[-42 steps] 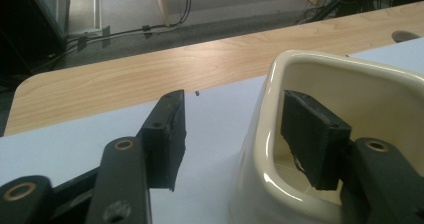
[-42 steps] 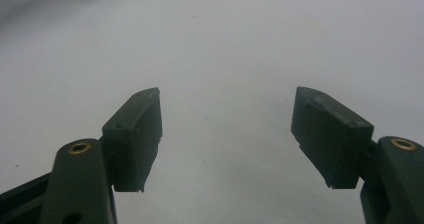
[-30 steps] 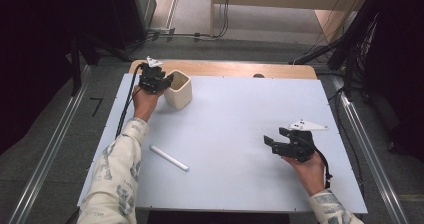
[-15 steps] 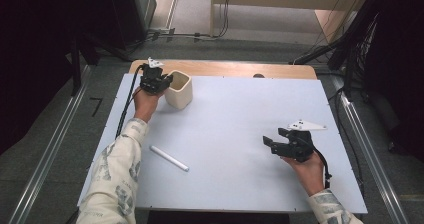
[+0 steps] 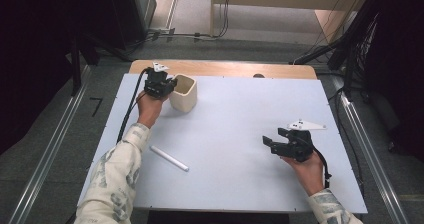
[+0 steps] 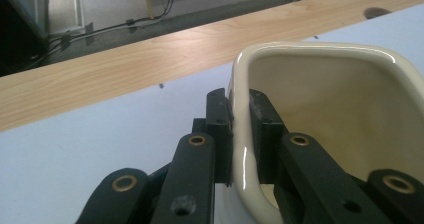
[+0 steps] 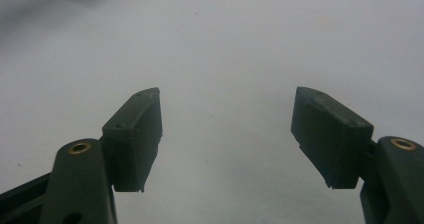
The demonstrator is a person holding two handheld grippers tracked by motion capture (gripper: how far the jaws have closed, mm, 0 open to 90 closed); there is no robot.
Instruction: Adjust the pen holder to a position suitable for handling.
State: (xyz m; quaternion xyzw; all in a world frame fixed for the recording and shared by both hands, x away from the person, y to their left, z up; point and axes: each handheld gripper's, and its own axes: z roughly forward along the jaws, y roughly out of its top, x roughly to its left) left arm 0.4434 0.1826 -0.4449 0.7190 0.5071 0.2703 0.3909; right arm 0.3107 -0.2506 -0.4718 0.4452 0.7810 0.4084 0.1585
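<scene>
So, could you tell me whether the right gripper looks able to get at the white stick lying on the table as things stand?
Probably yes. The right gripper is open and holds nothing, and bare table lies between it and the white stick. The left gripper is off at the cream cup, clamped on its wall, so nothing blocks the way.

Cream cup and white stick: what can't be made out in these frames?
- Cup floor: left gripper view, cut off by the bottom edge and hidden behind the gripper's fingers.
- Cup's contents: high view, interior too small to judge.
- White stick: high view, too small to identify.
</scene>
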